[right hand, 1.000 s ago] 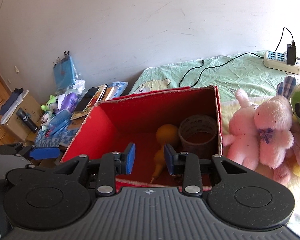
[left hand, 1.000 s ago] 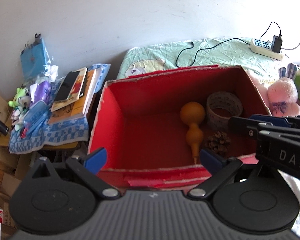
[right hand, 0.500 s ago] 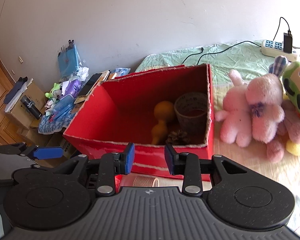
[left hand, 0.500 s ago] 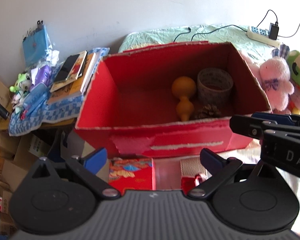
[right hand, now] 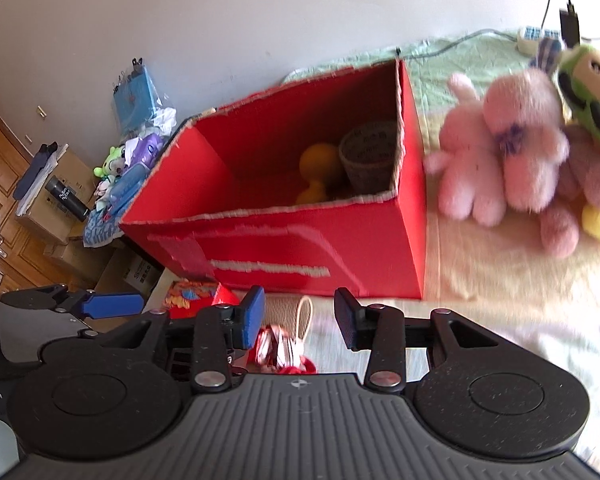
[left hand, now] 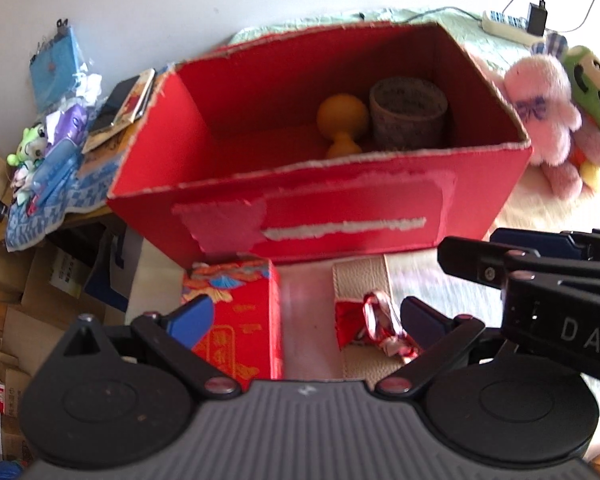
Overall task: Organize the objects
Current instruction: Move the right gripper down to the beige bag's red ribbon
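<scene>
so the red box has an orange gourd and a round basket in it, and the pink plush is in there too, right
Not quite. The red box does hold the gourd and basket, but the pink plush is outside it, on the bedding to the box's right. The right wrist view shows this clearly.

A plain white wall (right hand: pixel 260 20) is seen behind everything, lit brightly by daylight. A bed is covered with a pale green sheet (left hand: pixel 460 24) near the wall and a cream blanket (right hand: pixel 500 272) nearer the cameras. A white power strip (left hand: pixel 504 24) with a black charger (left hand: pixel 537 19) plugged in is laid on the sheet. On the far left, a wooden door (right hand: pixel 0 168) is visible, and cardboard boxes (right hand: pixel 60 216) are stacked beside the bed.
</scene>
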Action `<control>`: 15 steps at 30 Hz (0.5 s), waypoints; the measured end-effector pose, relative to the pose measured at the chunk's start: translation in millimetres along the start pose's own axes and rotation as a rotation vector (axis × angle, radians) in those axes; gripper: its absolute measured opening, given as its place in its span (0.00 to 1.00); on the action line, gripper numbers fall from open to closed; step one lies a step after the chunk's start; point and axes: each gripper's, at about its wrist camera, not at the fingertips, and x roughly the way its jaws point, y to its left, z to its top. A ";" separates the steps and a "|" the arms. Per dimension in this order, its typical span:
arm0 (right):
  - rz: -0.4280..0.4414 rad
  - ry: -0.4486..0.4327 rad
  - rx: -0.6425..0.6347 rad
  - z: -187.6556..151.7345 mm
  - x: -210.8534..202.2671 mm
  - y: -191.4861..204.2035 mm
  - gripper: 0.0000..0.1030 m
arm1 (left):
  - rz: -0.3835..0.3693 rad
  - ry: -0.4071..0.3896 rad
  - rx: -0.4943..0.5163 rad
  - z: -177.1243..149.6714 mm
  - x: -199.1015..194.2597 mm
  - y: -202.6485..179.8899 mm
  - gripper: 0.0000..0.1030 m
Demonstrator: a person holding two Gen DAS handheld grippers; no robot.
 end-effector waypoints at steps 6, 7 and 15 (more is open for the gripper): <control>0.008 0.041 0.039 -9.6 7.7 -7.0 0.41 | -0.014 0.037 0.018 -8.2 13.4 -3.8 0.97; 0.010 0.046 0.043 -11.2 9.1 -7.2 0.41 | -0.017 0.041 0.020 -9.1 15.1 -3.8 0.97; 0.031 0.098 0.086 -21.4 21.4 -13.2 0.41 | -0.066 0.071 0.052 -20.4 29.2 -7.3 0.97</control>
